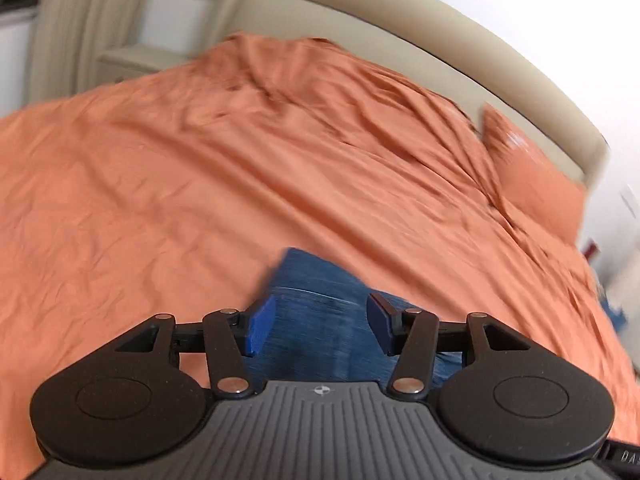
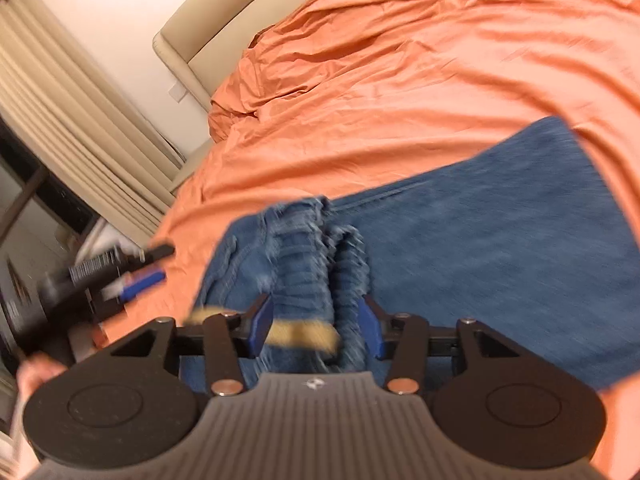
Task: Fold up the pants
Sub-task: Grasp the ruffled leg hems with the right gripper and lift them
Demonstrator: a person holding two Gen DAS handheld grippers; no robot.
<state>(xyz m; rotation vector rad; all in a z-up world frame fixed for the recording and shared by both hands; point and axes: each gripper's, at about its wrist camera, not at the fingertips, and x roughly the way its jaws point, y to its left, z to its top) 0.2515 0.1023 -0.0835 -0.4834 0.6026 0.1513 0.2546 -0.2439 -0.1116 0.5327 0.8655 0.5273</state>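
Note:
Blue denim pants (image 2: pixel 480 216) lie on an orange bedsheet (image 2: pixel 400 80). In the right wrist view the frayed hems and a tan leather patch (image 2: pixel 304 334) lie bunched between my right gripper's (image 2: pixel 316 324) blue pads, which stand apart above the cloth. In the left wrist view my left gripper (image 1: pixel 320 326) is open over a corner of the pants (image 1: pixel 316 280), jaws wide. The left gripper also shows at the left in the right wrist view (image 2: pixel 120 276), blurred. Both views are motion-blurred.
The beige padded headboard (image 1: pixel 440 40) runs behind the bed, with an orange pillow (image 1: pixel 532 176) at the right. Beige curtains (image 2: pixel 72 120) hang to the left of the bed. A nightstand (image 1: pixel 132 60) stands by the far corner.

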